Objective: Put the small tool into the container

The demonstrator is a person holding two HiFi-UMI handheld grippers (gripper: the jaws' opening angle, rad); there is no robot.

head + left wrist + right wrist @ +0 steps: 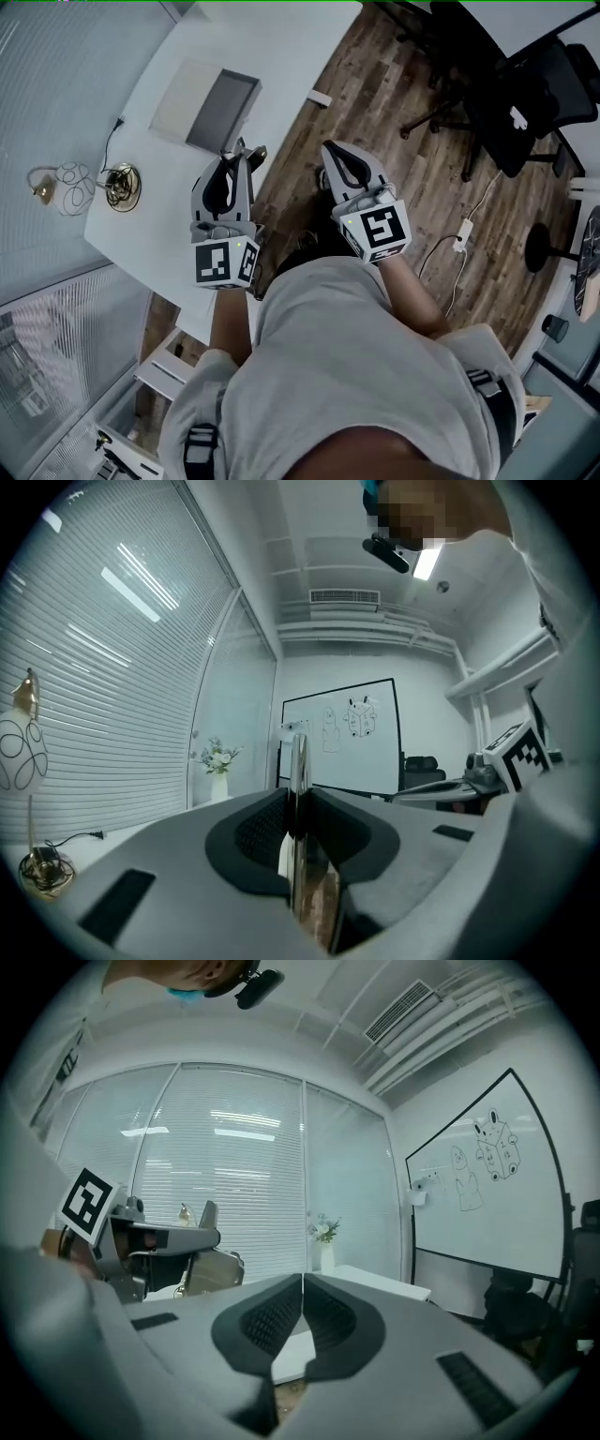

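**Small tool clamped in left gripper; container lies open on table**

A person in a pale T-shirt, seen from above, holds two grippers out in front at the edge of a white table. The left gripper has its jaws clamped on the small tool, a thin, shiny metal strip. It stands betw. the dark pads and pokes out past their tips. The left gripper view looks across the room, w/ a whiteboard and a vase of flowers behind the tool, so the jaws point roughly level rather than down.

The right gripper is held beside the left one, apart from it, over the wood floor. Its jaws are pressed together w/ nothing betw. them, as the right gripper view shows.

The container, a shallow gray box w/ a pale flat panel along its left side, lies on the table just beyond the left gripper's tips. The tool is not in it. How high the tool sits above the table can't be told.

Further left on the table, by the window blinds, is a gold-based lamp w/ its cord running along the tabletop. A black office chair stands on the floor at upper right, well apart from both grippers.
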